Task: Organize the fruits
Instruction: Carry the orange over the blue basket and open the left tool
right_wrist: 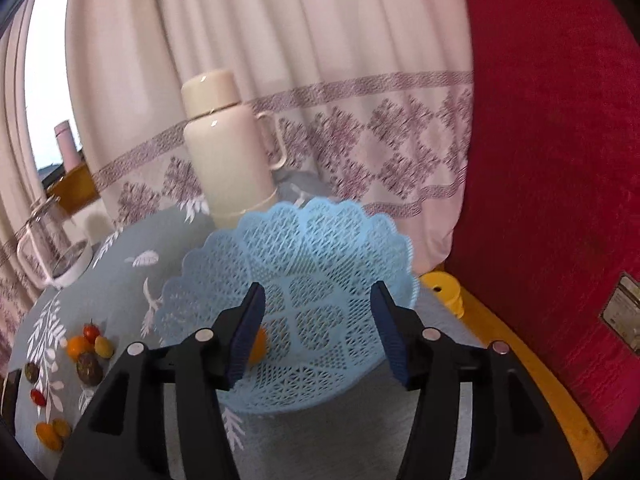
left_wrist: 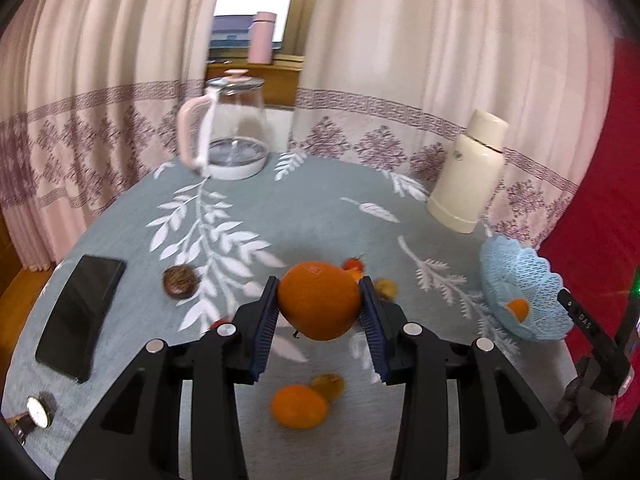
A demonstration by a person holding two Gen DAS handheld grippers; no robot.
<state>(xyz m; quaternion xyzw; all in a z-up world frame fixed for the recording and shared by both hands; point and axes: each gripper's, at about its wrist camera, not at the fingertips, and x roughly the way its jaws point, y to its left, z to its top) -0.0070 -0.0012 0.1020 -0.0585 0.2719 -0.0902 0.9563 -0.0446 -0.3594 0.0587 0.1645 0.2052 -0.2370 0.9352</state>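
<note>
My left gripper (left_wrist: pixel 320 284) is shut on a large orange (left_wrist: pixel 320 300) and holds it above the grey-blue tablecloth. Below it lie a smaller orange (left_wrist: pixel 299 406) and a yellowish fruit (left_wrist: pixel 328 386). A brown fruit (left_wrist: pixel 180 282), a red tomato (left_wrist: pixel 354 264) and a yellow fruit (left_wrist: pixel 386 288) lie further out. The light-blue lattice basket (left_wrist: pixel 520 280) stands at the right and holds one small orange fruit (left_wrist: pixel 518 308). My right gripper (right_wrist: pixel 318 286) hangs open over the basket (right_wrist: pixel 304 240). Nothing is between its pads, and its left finger half hides that small fruit (right_wrist: pixel 259 344).
A glass kettle (left_wrist: pixel 232 136) and a cream thermos (left_wrist: pixel 468 176) stand at the table's far side before the curtain. A black phone (left_wrist: pixel 80 316) and a wristwatch (left_wrist: pixel 38 412) lie at the left. Red upholstery (right_wrist: pixel 560 160) and a yellow object (right_wrist: pixel 444 288) are right of the table.
</note>
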